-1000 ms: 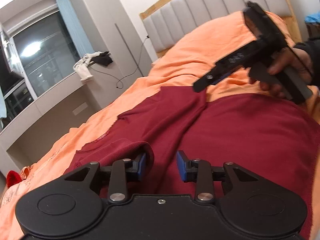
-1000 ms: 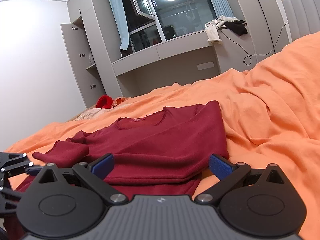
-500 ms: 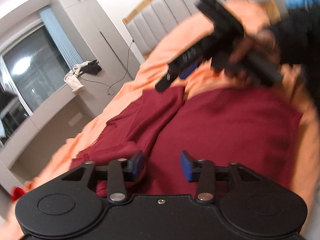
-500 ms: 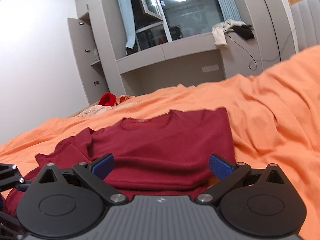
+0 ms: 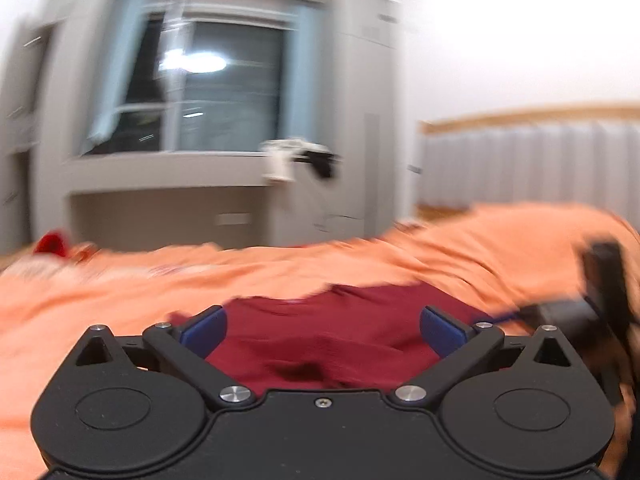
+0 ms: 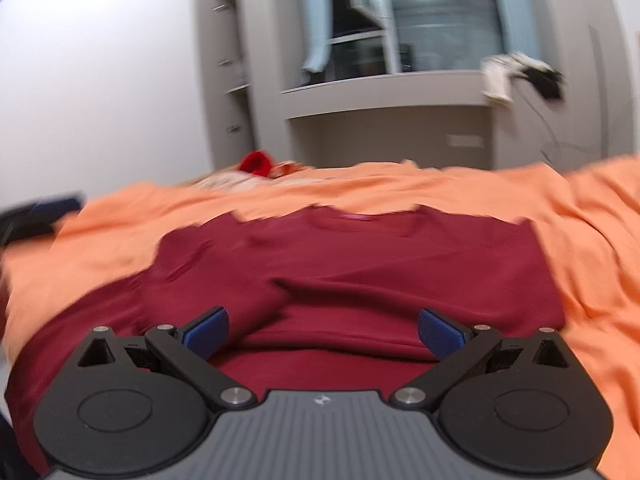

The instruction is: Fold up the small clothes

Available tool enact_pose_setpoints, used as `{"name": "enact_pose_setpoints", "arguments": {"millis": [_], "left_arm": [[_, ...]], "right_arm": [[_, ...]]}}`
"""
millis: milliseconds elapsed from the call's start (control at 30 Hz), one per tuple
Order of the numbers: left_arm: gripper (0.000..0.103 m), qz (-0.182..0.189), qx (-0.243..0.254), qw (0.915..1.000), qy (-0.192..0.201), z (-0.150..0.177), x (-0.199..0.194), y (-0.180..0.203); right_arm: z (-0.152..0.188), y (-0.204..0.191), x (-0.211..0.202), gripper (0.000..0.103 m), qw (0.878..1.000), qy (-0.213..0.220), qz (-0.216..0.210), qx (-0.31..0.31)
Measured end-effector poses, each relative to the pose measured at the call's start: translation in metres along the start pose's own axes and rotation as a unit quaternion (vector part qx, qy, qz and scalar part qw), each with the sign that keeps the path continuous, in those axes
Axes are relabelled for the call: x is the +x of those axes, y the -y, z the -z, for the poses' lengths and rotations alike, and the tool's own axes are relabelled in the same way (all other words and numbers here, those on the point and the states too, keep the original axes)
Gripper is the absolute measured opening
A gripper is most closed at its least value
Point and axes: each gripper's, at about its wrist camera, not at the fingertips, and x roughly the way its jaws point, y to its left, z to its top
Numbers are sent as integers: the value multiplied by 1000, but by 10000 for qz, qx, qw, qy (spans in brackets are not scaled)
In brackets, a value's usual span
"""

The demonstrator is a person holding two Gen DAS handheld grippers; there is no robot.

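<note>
A dark red top (image 6: 352, 264) lies on the orange bedspread (image 6: 592, 240), partly folded: a layer of its cloth is doubled over the body, with a soft crease running across the middle, and the neckline points away toward the window (image 6: 420, 20). Both views are blurred.

The left gripper (image 5: 322, 330) hovers above the near part of the top. Its jaws are opening and stand wide apart, blue pads (image 5: 204, 330) clear of the cloth; nothing is pinched between them, though the red fabric shows in the gap below.

The right gripper (image 6: 323, 330) hangs low over the top's near edge. Its jaws are spread wide too, and its pads (image 6: 440, 332) grip nothing; the cloth lies beneath and beyond them. In the left wrist view this gripper shows as a dark blurred shape at the right edge, beside the top. In the right wrist view the left gripper's tip appears at the far left, over the bedspread and apart from the top.

Beyond the bed, a small red thing (image 6: 256, 162) sits at the far edge of the bedspread. White and black clothes (image 6: 520, 74) hang off the grey ledge under the window. A padded grey headboard (image 5: 528, 164) stands at the right in the left wrist view.
</note>
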Motion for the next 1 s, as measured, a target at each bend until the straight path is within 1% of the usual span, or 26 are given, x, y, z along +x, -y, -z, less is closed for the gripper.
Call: {"name": "enact_pose_setpoints", "arguments": {"millis": [100,200,233,267,300,333,367,433,467,500,533,633,733,800,867,933,1000], "left_arm": [[102,-751,-295,9967,-70,-2,6,-20],[102,-1439,-498,9878,-331,-2,17,-39],[102,-1623,-640,9836,-461,-2,22,-45],[102,-1728,-781,9803,-548,-1,25,-53],[102,-1822,-937,9768,-621,-1,27,-61],[102,-1912,-1114,9729,-679,0,30,-67],[102,-1983,-1293,9689,-722,1,33,-75],[102,-2081,-1696,9597,-831,2,39,-89],[102,-2104,-1877,9554,-876,3,40,-94],[102,-2130,-2075,9504,-910,4,41,-99],[102,-2152,-2232,9462,-928,4,43,-103],[102,-2212,-2366,9412,-959,7,42,-106],[102,-2321,-2323,9387,-1046,11,41,-105],[102,-2296,-2334,9385,-1095,12,43,-104],[102,-2246,-2331,9393,-1135,13,46,-102],[102,-2223,-2335,9394,-1163,14,49,-102],[102,-2198,-2375,9387,-1192,14,51,-102]], "right_arm": [[-2,-36,8,103,9977,129,-158,-647],[-7,-69,23,102,9930,154,-242,-1142],[-9,-79,29,98,9912,169,-198,-1297],[-11,-87,34,94,9894,182,-162,-1432],[-13,-94,40,84,9880,163,-146,-1529],[-16,-98,44,71,9876,137,-150,-1554],[-18,-99,47,62,9880,120,-160,-1531],[-20,-97,48,13,9894,142,-91,-1442],[-20,-92,45,10,9906,217,-5,-1350],[-20,-86,39,10,9923,325,85,-1195],[-21,-77,31,8,9942,428,154,-973],[-19,-46,5,6,9965,569,429,-431],[-10,-21,-20,6,9973,468,564,-7],[-1,-6,-32,6,9979,236,517,314],[7,9,-36,17,9973,-7,364,641],[13,21,-40,48,9946,-141,232,1000],[15,30,-43,59,9930,-135,121,1170]]}}
